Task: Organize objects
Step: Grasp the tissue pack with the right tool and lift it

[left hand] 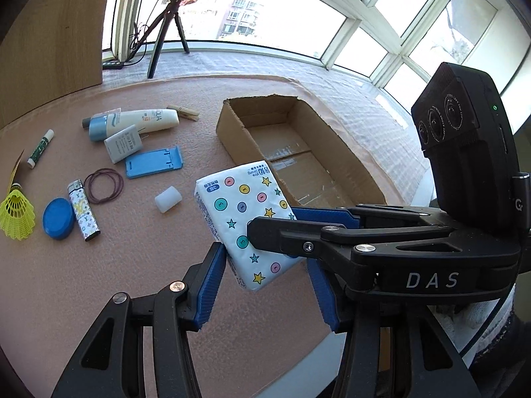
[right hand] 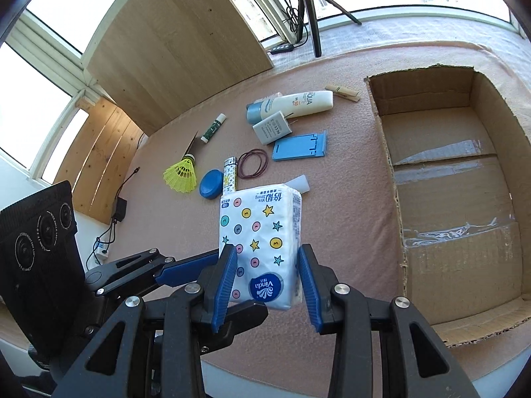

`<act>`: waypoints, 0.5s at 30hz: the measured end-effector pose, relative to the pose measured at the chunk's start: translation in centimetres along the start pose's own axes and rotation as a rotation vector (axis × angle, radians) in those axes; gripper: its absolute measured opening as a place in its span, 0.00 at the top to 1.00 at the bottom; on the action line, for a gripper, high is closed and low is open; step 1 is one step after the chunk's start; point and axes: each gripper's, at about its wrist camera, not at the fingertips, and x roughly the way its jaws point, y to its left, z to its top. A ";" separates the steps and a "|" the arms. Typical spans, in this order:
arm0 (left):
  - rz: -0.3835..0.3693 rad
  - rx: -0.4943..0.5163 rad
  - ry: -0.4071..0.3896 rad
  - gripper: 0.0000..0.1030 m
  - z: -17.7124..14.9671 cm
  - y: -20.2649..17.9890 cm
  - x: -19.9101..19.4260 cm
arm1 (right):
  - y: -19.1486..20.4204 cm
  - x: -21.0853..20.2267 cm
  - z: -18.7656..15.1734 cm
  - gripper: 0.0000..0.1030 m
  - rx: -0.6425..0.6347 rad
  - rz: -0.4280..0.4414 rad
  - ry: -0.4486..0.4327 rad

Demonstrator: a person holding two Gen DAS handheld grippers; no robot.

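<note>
Tissue pack [right hand: 260,237]: we held it off the counter [left hand: 132,248], just beside the cardboard box [right hand: 464,172], left hand-held gripper [left hand: 265,278] and right hand-held gripper [right hand: 267,277] both clamped on it, lighter [left hand: 83,214] beyond.

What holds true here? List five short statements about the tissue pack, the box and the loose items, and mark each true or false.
1. The left gripper and the right gripper both clamp the tissue pack. True.
2. The cardboard box already holds the lighter. False: the box is empty; the lighter lies on the table beside the blue lid.
3. The hair ties lie next to the lighter. True.
4. The shuttlecock is red. False: the shuttlecock is yellow.
5. The tissue pack is plain white. False: it is printed with stars and coloured dots.
</note>
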 end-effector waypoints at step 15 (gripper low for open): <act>-0.069 0.117 0.011 0.47 3.6 -9.2 6.0 | -7.6 -7.0 0.1 0.66 0.088 -0.125 -0.117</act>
